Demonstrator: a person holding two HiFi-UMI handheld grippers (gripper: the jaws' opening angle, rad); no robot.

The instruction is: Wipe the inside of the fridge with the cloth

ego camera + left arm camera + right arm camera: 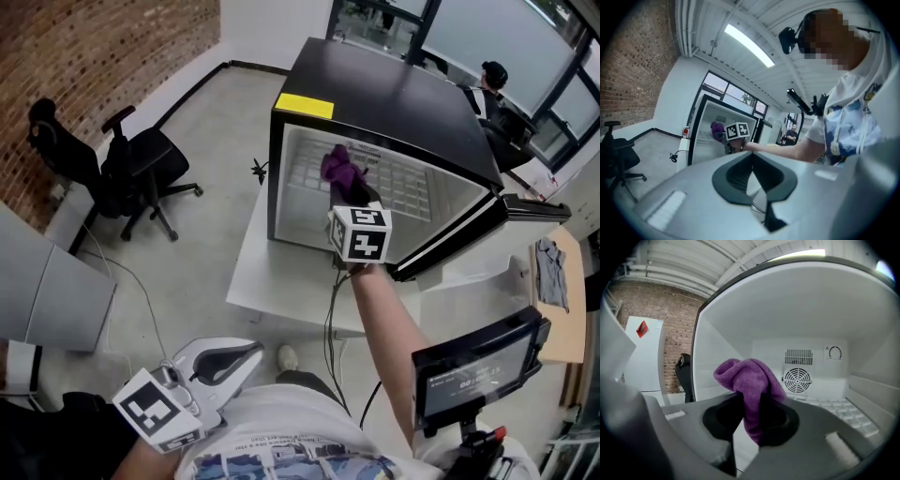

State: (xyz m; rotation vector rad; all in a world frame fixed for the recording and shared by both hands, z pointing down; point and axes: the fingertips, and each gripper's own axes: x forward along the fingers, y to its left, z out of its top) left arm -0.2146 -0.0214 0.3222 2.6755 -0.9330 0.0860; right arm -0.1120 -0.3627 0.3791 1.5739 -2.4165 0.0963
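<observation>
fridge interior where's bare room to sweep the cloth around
The fridge cavity is empty: bare left wall, ceiling and gridded floor are open. Only the back wall is busier, with fan grille and dial. The right gripper, jaws shut on the cloth, sits at the opening.

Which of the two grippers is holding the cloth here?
The right gripper, shut on the purple cloth at the open fridge. The left gripper is shut and empty, down by the person's torso.

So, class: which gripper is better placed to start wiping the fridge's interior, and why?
The right gripper: it is shut on the purple cloth and reaches into the fridge. The left gripper is shut, empty, by the person's body.
</observation>
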